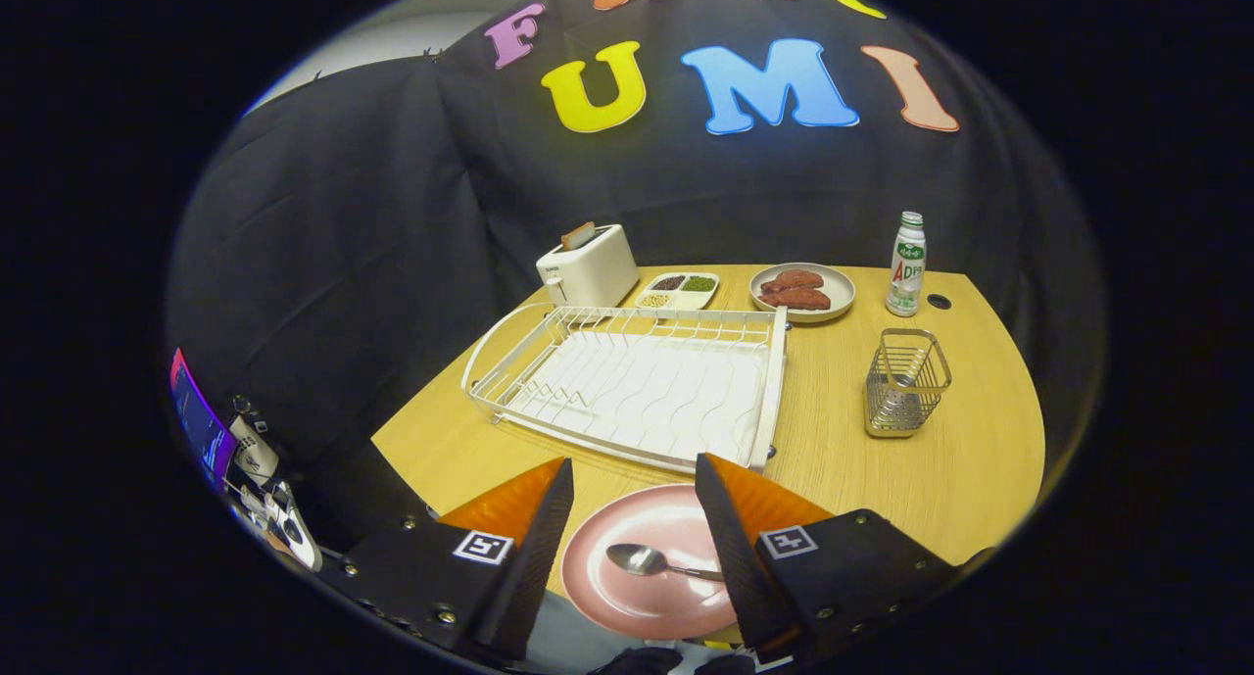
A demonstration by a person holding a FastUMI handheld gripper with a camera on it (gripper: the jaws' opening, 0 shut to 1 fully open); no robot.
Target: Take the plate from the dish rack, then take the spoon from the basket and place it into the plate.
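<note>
A pink plate (647,567) lies flat on the wooden table near its front edge, between my two fingers. On the plate rests a metal spoon (647,560), bowl to the left, its handle running right behind the right finger. My gripper (635,479) hangs open above the plate, touching nothing. Beyond the fingers stands the white wire dish rack (627,381), with no dishes in it. To the right of the rack is the small wire basket (905,381), which holds nothing that I can see.
Behind the rack stand a white toaster (588,264) with a slice in it, a divided snack tray (678,289) and a plate of meat (801,291). A drink bottle (906,264) stands at the back right. Equipment (257,474) sits off the table's left.
</note>
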